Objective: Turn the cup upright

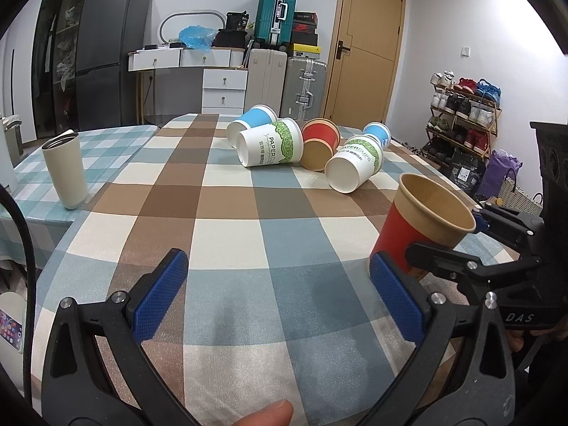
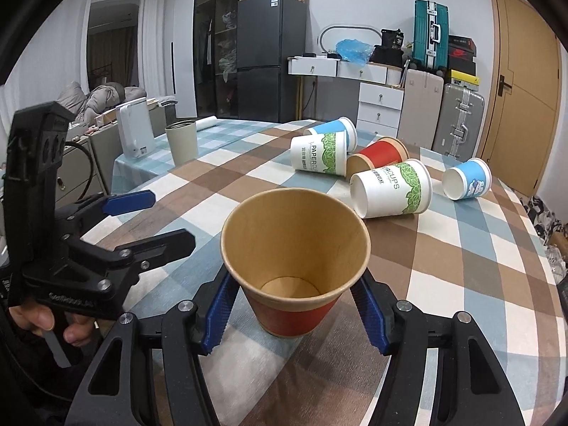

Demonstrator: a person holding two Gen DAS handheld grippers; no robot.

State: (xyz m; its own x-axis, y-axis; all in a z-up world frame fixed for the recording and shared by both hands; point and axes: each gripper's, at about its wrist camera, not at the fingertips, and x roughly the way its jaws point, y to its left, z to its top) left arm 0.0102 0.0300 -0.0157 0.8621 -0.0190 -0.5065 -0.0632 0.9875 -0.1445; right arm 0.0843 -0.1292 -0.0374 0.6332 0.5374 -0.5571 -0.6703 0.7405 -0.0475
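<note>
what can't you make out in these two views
- Red cup base: in the right wrist view its own flared mouth hides whether it touches the table.
- Right hand-held gripper contact: pads sit beside the cup; squeeze unclear.
- Lying red cup: partly hidden behind the white cups in the left wrist view.
- Phone: cut off by the left edge.

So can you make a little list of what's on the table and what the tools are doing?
held cup: red cup, upright, mouth up, between the right tool fingers
left tool: open, empty, over the table
cups on their sides: five, namely two blue, two white-green, one red
tumbler: upright, far left
</note>
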